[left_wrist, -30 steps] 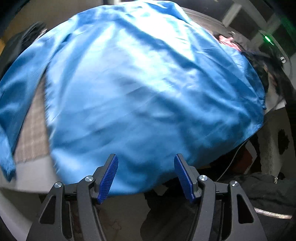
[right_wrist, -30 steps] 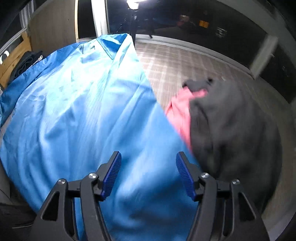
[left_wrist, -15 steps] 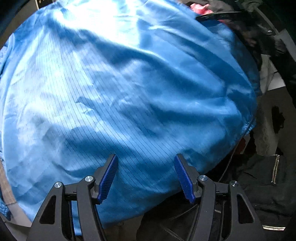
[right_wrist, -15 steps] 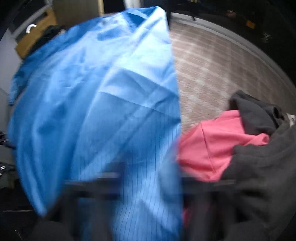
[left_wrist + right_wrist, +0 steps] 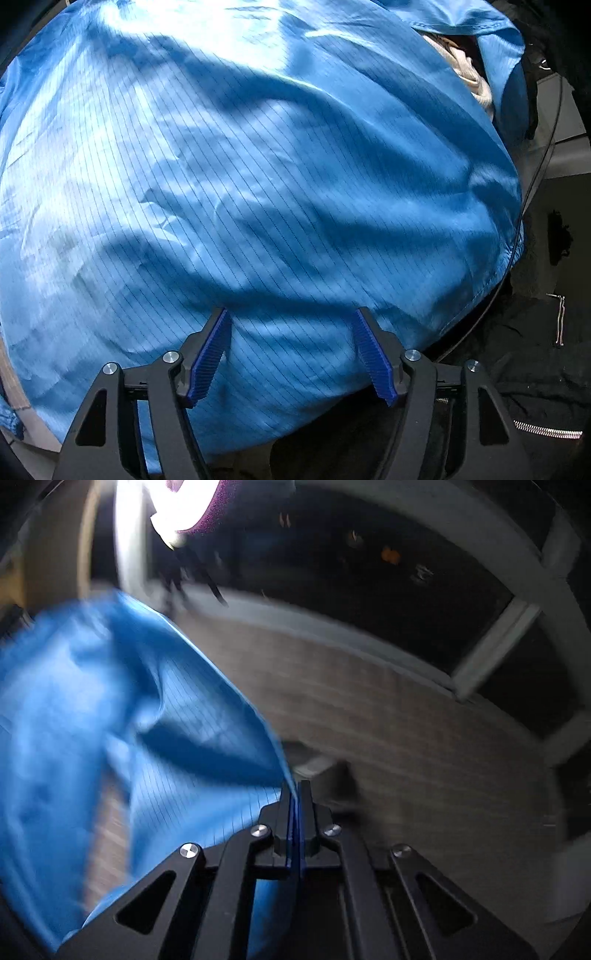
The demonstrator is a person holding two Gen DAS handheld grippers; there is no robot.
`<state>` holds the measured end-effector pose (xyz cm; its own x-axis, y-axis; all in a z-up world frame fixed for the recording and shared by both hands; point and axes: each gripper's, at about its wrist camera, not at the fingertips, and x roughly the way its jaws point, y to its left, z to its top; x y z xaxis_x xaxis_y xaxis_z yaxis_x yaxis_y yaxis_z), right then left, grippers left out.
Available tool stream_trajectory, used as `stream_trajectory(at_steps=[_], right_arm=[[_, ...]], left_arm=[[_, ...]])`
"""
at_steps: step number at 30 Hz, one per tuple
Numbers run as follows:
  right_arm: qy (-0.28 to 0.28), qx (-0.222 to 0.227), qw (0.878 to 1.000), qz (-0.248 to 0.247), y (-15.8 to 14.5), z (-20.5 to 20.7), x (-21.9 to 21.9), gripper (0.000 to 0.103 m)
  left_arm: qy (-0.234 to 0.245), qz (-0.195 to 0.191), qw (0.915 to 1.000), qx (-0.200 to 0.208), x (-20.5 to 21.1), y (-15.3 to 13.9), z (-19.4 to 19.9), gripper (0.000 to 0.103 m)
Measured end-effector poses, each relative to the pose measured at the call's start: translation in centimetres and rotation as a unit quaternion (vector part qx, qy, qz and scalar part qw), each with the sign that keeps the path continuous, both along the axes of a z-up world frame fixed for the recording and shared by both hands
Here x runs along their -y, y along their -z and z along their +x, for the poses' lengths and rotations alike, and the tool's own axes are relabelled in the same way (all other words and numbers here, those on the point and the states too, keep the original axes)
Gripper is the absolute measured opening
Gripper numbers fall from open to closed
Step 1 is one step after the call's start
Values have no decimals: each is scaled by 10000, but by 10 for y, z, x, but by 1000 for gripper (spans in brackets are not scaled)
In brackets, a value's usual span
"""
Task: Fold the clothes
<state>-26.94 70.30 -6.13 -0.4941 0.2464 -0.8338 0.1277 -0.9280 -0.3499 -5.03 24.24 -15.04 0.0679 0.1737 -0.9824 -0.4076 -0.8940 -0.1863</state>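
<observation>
Right gripper, clamped on the hem of the blue garment, lifted it to start a fold, while the left gripper hung unclenched above the cloth.

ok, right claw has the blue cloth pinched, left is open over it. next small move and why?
Probably close the left claw on the blue cloth near its front hem. Its jaws stand open with cloth between them, unpinched, while the right claw is shut on an edge, lifted off the checked surface. A second grip would let both hands carry the fold.
</observation>
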Motion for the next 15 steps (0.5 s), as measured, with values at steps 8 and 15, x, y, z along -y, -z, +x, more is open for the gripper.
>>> stream_trajectory(at_steps=[8, 15], right_arm=[[-780, -808, 9844, -1353, -41, 65, 63, 46], [-1307, 110, 9798, -1508, 22, 21, 118, 46]], left_arm=[[52, -85, 9999, 21, -13, -6, 4, 67], [-68, -13, 10000, -37, -18, -17, 17, 67]])
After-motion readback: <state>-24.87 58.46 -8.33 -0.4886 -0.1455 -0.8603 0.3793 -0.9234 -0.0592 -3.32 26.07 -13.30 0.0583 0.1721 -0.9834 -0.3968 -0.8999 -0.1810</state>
